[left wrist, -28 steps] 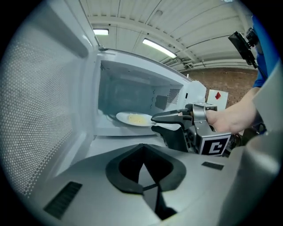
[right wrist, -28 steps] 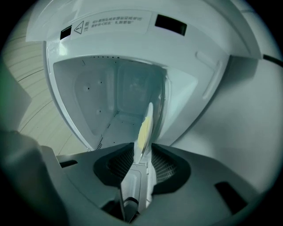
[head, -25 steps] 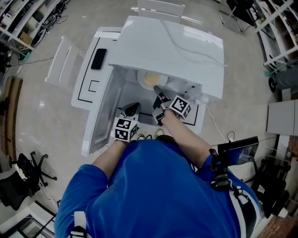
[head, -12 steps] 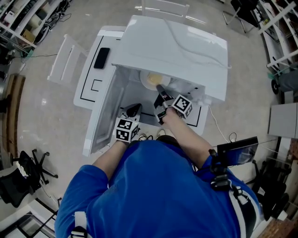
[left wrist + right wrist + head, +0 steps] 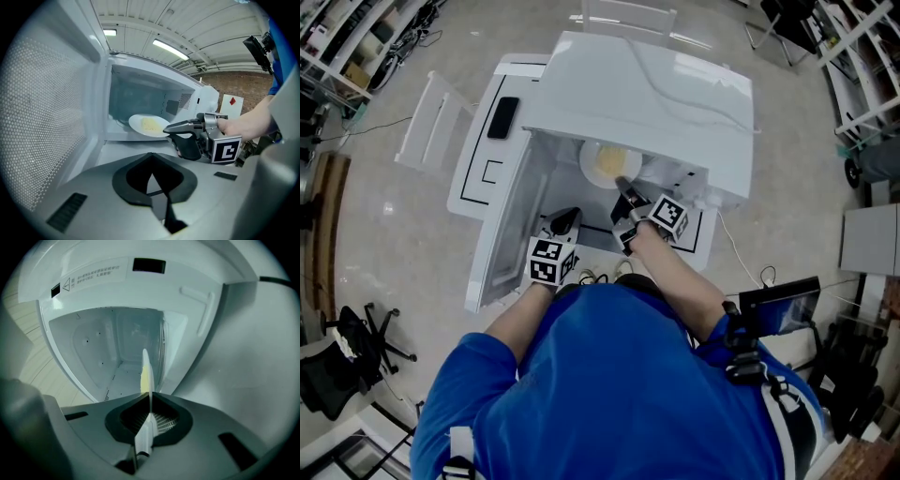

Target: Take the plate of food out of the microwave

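Note:
A white plate (image 5: 607, 161) with pale yellow food sits at the front of the open microwave (image 5: 647, 94) cavity. My right gripper (image 5: 623, 187) reaches in to the plate's near rim. Its jaws are closing, and the rim is pinched between them. In the right gripper view the plate (image 5: 145, 373) shows edge-on, running straight out from the right gripper (image 5: 149, 401). The left gripper view shows the plate (image 5: 149, 125) with the right gripper (image 5: 168, 129) clamped on its edge. My left gripper (image 5: 567, 220) hangs shut and empty in front of the opening, beside the door.
The microwave door (image 5: 502, 244) stands swung open to the left, close to my left gripper (image 5: 151, 174). A black phone (image 5: 502, 117) lies on the white table (image 5: 478, 178) left of the microwave. A white chair (image 5: 431, 127) stands further left.
The right gripper's tips have come a little further over the plate's near rim. The left gripper has barely moved.

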`<state>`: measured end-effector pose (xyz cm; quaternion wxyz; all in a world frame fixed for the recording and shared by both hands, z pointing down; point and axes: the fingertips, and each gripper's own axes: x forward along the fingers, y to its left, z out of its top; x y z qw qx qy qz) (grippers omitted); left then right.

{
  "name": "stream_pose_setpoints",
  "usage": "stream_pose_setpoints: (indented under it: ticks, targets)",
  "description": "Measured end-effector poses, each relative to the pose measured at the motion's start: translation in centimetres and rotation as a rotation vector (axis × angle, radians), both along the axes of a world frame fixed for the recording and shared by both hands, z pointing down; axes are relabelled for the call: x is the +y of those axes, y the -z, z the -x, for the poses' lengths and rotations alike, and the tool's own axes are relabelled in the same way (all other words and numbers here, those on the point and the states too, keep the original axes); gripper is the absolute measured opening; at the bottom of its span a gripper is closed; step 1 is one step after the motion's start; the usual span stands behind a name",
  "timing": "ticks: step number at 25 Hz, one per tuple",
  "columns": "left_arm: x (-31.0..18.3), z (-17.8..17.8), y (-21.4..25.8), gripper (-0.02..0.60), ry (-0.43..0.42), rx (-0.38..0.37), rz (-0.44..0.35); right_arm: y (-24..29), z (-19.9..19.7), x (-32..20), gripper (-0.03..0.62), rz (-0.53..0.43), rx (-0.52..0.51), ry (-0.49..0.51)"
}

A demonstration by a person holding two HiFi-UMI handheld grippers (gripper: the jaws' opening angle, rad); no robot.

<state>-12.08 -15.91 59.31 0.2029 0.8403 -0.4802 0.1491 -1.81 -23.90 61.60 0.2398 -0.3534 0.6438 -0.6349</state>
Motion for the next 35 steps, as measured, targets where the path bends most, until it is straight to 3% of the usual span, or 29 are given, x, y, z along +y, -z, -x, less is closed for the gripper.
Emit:
stream_pose_setpoints:
  ticks: [8, 21, 26, 35]
  targets:
    - [-0.3, 0.2, 0.4, 0.009, 0.017, 0.052, -0.001, 0.7, -1.3, 1.7, 0.017, -0.024, -0.012, 0.000]
    - [4.0, 0.9, 0.3, 0.009, 0.034, 0.167, 0.018, 3.6, -4.9, 11.3, 0.017, -0.072, -0.019, -0.073]
    - [5.8, 1.1, 1.0, 0.009, 0.068, 0.223, 0.012, 4.9, -6.1, 15.1, 0.017, -0.087, -0.035, -0.079]
    - [10.5, 0.2, 3.0, 0.009, 0.198, 0.247, -0.043, 6.1, -8.9, 20.7, 0.017, -0.115, -0.085, -0.008]
